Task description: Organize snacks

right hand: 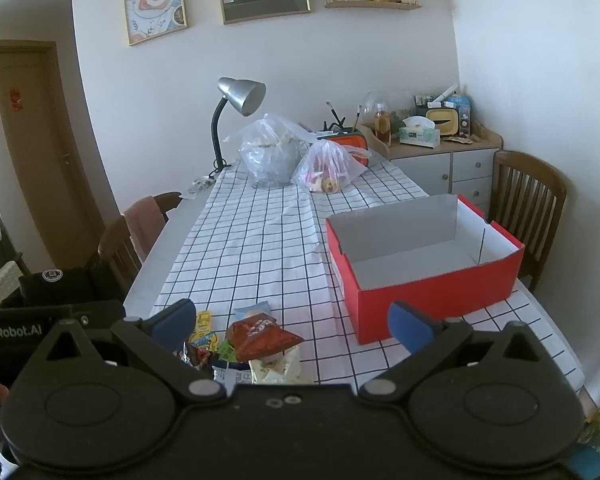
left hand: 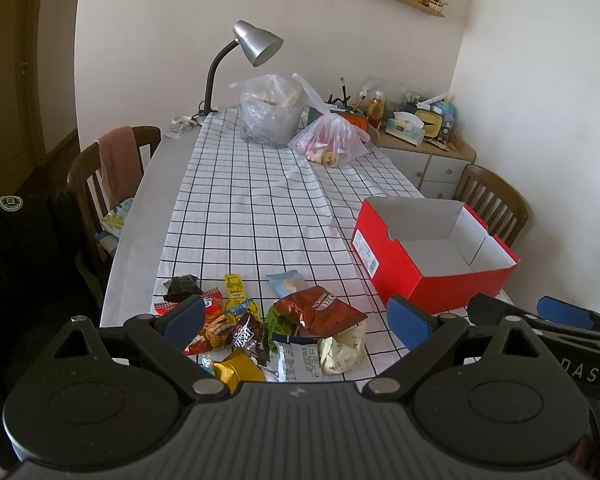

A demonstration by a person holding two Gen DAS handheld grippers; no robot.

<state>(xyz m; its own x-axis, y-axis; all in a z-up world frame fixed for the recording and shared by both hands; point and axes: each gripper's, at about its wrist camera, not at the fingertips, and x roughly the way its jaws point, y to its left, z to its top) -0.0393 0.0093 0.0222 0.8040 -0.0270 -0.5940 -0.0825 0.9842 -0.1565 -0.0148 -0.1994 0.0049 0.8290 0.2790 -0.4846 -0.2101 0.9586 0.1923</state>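
A pile of snack packets (left hand: 284, 332) lies on the checked tablecloth at the table's near edge; a red-brown chip bag (left hand: 320, 308) lies on top, with a dark chocolate piece (left hand: 182, 288) at the left. It also shows in the right wrist view (right hand: 256, 344). An open, empty red box (left hand: 436, 256) stands to the right of the pile, and in the right wrist view (right hand: 424, 264). My left gripper (left hand: 300, 320) is open above the pile and holds nothing. My right gripper (right hand: 296, 324) is open and empty, between pile and box.
Two clear plastic bags (left hand: 272, 112) (left hand: 332, 140) with food and a grey desk lamp (left hand: 256, 44) stand at the table's far end. Wooden chairs (left hand: 112, 172) (left hand: 492, 200) flank the table. A cluttered sideboard (left hand: 424, 148) stands behind. The right gripper's body (left hand: 560, 320) shows at the right.
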